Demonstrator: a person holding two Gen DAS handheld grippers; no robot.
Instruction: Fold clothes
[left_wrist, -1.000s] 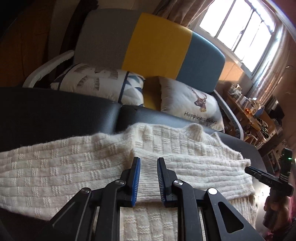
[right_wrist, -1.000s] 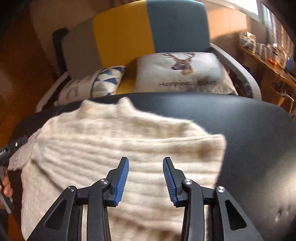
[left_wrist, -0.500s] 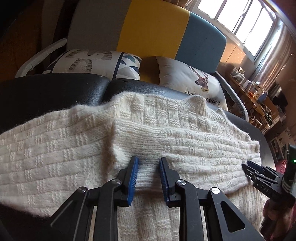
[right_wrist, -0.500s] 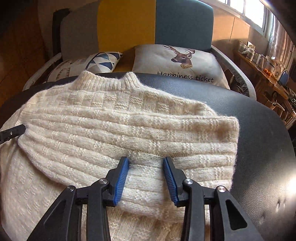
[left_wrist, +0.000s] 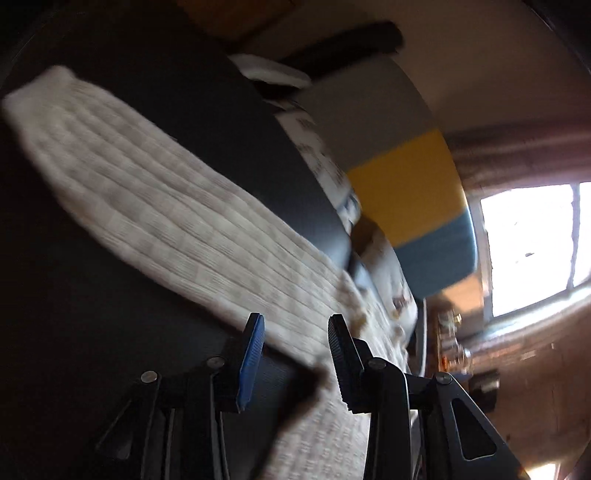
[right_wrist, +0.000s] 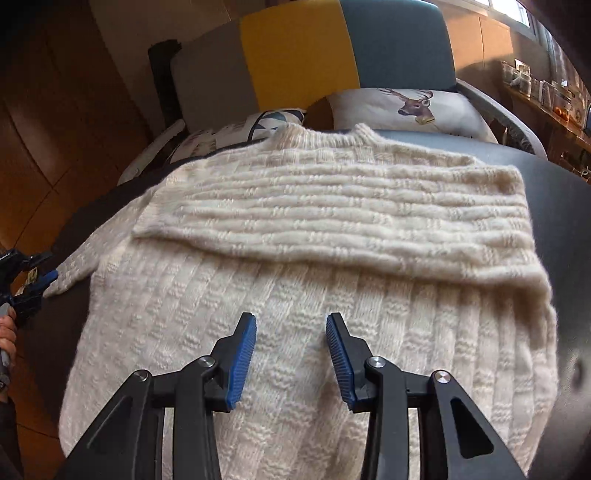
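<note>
Sweater (right_wrist: 314, 295) of cream knit lay spread on the black padded table (right_wrist: 576, 236), its collar toward the striped sofa (right_wrist: 295, 55) behind. One sleeve (right_wrist: 332, 221) was folded flat across the chest, its cuff end reaching toward the left side of the body. The other sleeve (left_wrist: 166, 206) stretched straight out over the dark table surface, cuff at the far end; the left wrist view of it was tilted and blurred.

The right hand-held gripper (right_wrist: 291, 354) hovered over the lower body of the sweater with its blue-padded jaws spread apart and nothing between them. The left hand-held gripper (left_wrist: 295, 354) was likewise parted, empty, poised near where the outstretched sleeve joins the body; whether its fingers (left_wrist: 251, 358) touched the knit could not be told through the blur. In the right wrist view that same gripper appeared at the left edge, just beside the sleeve's edge, with part of the person's hand (right_wrist: 7, 332) gripping it.

Two cushions sat on the sofa: a deer-print cushion (right_wrist: 410, 110) and a cushion with blue triangles (right_wrist: 273, 122) beside it. A bright window (left_wrist: 532, 247) showed at the right of the left wrist view.
</note>
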